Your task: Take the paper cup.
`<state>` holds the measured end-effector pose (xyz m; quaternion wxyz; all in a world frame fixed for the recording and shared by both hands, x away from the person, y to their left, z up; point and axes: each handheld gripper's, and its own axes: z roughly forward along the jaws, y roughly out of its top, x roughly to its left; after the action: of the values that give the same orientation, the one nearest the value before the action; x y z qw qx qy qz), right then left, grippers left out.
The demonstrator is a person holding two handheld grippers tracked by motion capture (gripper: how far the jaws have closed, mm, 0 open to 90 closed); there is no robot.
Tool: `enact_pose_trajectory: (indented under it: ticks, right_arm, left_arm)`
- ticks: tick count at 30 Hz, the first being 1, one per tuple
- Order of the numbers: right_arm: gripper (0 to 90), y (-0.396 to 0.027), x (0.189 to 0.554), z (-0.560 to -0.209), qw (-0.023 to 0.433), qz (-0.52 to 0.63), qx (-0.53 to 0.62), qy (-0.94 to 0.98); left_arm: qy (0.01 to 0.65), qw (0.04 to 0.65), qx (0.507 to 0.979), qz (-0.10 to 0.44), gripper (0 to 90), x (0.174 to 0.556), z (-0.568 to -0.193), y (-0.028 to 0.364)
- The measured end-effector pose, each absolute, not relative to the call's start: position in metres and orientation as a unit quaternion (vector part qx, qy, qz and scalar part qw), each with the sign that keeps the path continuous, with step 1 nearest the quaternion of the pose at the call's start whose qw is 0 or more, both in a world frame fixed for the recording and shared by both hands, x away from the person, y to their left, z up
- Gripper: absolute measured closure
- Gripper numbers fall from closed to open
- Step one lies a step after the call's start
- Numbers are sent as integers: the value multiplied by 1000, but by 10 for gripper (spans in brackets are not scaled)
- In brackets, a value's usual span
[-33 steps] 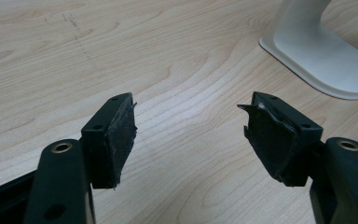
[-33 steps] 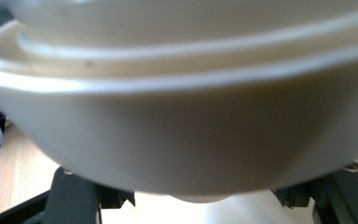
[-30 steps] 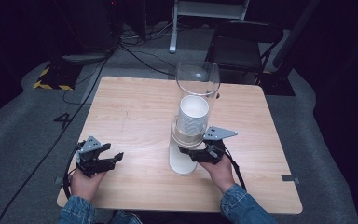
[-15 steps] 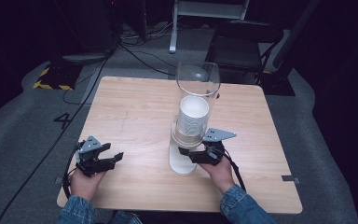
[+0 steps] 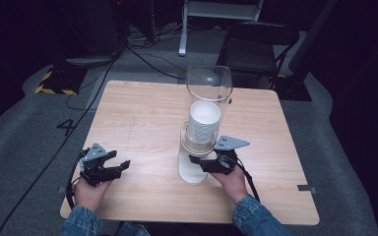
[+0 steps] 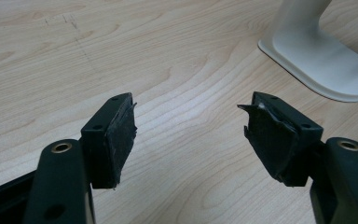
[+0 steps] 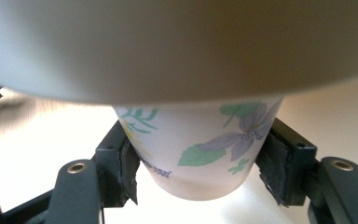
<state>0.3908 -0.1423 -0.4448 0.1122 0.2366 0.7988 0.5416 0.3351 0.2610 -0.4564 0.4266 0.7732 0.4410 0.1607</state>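
A cup dispenser stands on the wooden table (image 5: pixel 142 118): a clear tube (image 5: pixel 209 91) holds a stack of paper cups (image 5: pixel 204 125) above a white base (image 5: pixel 191 173). In the right gripper view the lowest paper cup (image 7: pixel 200 149), white with flower and leaf prints, sticks out under the dispenser's collar (image 7: pixel 177 46). My right gripper (image 7: pixel 200 163) has a pad pressed against each side of that cup, and it sits at the dispenser's foot (image 5: pixel 202 164). My left gripper (image 5: pixel 120 167) rests open near the table's front left, with bare wood between its jaws (image 6: pixel 189 135).
The dispenser's white base (image 6: pixel 321 60) lies to the upper right in the left gripper view. A dark chair (image 5: pixel 256 49) and cables (image 5: pixel 142 54) stand on the floor beyond the table's far edge. Grey carpet surrounds the table.
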Motion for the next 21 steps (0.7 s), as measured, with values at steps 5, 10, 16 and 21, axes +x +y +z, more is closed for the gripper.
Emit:
enact_pose_trajectory:
  ticks: [5, 10, 16, 21]
  right_arm:
    - [375, -142, 391, -445, 118, 540, 235, 799]
    - [376, -143, 392, -445, 126, 538, 230, 801]
    - [376, -143, 392, -446, 132, 537, 226, 802]
    - [376, -143, 392, -446, 138, 535, 224, 803]
  left_arm:
    - [440, 427, 774, 161, 326, 335, -456, 261]
    - [441, 427, 773, 160, 326, 335, -456, 261]
    - [443, 428, 772, 159, 325, 335, -456, 261]
    - [443, 428, 772, 158, 325, 335, -456, 261]
